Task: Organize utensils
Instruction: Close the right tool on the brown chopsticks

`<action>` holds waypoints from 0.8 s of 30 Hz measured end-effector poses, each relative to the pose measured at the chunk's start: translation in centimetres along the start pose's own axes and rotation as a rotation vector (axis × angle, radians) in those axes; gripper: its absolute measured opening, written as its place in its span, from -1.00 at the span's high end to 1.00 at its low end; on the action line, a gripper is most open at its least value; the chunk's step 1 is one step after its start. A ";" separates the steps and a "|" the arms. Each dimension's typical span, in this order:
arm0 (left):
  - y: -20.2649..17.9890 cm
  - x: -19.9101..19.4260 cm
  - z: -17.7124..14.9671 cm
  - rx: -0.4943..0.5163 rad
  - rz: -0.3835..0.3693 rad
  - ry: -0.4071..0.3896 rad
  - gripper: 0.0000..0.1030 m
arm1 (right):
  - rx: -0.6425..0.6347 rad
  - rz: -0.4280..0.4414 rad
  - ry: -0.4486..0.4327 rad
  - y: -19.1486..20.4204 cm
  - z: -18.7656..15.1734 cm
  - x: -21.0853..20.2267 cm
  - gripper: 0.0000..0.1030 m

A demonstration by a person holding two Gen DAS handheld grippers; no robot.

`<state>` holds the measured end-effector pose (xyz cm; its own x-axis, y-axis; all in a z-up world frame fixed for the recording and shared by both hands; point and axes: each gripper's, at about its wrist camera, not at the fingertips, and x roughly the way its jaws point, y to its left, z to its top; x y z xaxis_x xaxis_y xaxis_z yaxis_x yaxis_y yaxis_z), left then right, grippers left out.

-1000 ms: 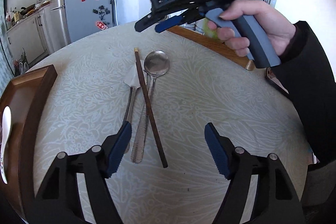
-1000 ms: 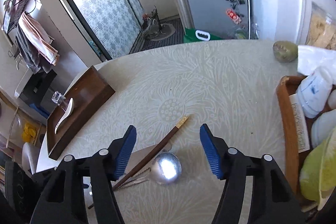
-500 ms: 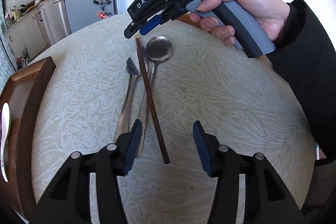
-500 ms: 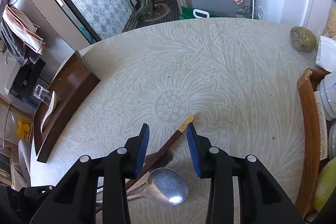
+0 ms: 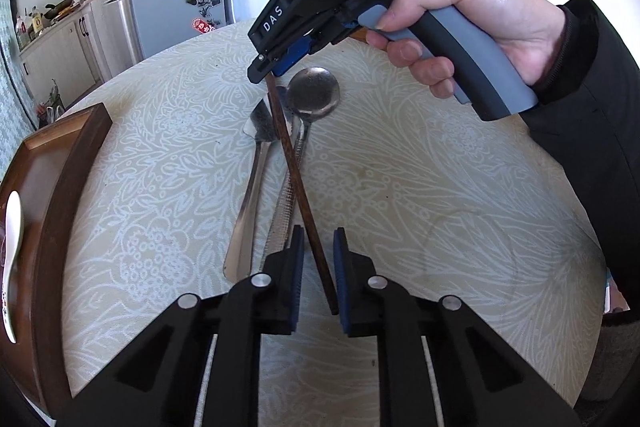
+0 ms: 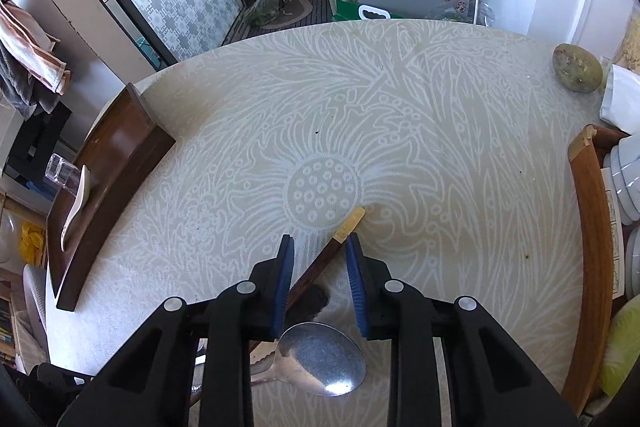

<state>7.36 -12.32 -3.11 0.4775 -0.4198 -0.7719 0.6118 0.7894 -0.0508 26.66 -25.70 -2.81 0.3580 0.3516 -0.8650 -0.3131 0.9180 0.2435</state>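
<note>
A dark wooden chopstick [image 5: 294, 167] lies across a metal spoon [image 5: 312, 97] and a second steel utensil [image 5: 252, 183] on the patterned table. My left gripper [image 5: 318, 255] has its jaws narrowly apart around the chopstick's near end. My right gripper [image 6: 320, 259] straddles the gold-tipped far end [image 6: 352, 225], jaws a little apart, the right pad touching it. The right gripper also shows in the left wrist view [image 5: 268, 65], over the chopstick's far end. The spoon bowl [image 6: 320, 359] sits just under the right gripper.
A dark wooden tray [image 5: 52, 195] at the table's left edge holds a white ceramic spoon [image 5: 12, 255]; it also shows in the right wrist view [image 6: 108, 183] with a glass [image 6: 60, 169]. A lighter wooden tray [image 6: 588, 251] with bowls stands right. A green-brown fruit [image 6: 576, 67] lies far right.
Both grippers have come down and narrowed from wide open onto the two ends of the chopstick. The utensils have not moved.
</note>
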 end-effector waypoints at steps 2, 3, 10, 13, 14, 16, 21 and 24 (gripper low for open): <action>-0.1 0.0 0.0 0.008 0.010 0.001 0.72 | -0.001 -0.011 0.007 0.1 0.1 0.0 0.48; -0.2 0.0 0.0 0.013 0.014 0.002 0.73 | -0.002 -0.021 0.010 0.3 0.1 0.1 0.50; -0.5 0.2 -0.1 0.029 0.031 0.001 0.74 | 0.011 -0.126 0.042 1.1 0.7 0.6 0.64; -0.6 0.1 -0.1 0.032 0.031 0.000 0.74 | -0.002 -0.177 0.030 1.9 0.6 0.8 0.68; -0.6 0.0 -0.1 0.032 0.030 -0.001 0.75 | -0.005 -0.189 0.020 2.1 0.5 0.8 0.69; -0.5 -0.1 -0.1 0.028 0.021 -0.003 0.75 | 0.000 -0.189 0.003 2.2 0.4 0.8 0.71; -0.6 -0.2 -0.2 0.031 0.021 -0.008 0.75 | -0.002 -0.181 -0.030 2.4 0.0 0.3 0.72; -0.6 -0.6 -0.1 0.029 0.029 -0.023 0.75 | 0.004 -0.163 -0.043 2.3 0.2 -0.5 0.72</action>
<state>6.67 -12.49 -2.69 0.5095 -0.4073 -0.7580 0.6155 0.7881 -0.0099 25.96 -23.75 -1.68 0.4411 0.2058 -0.8735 -0.2447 0.9641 0.1036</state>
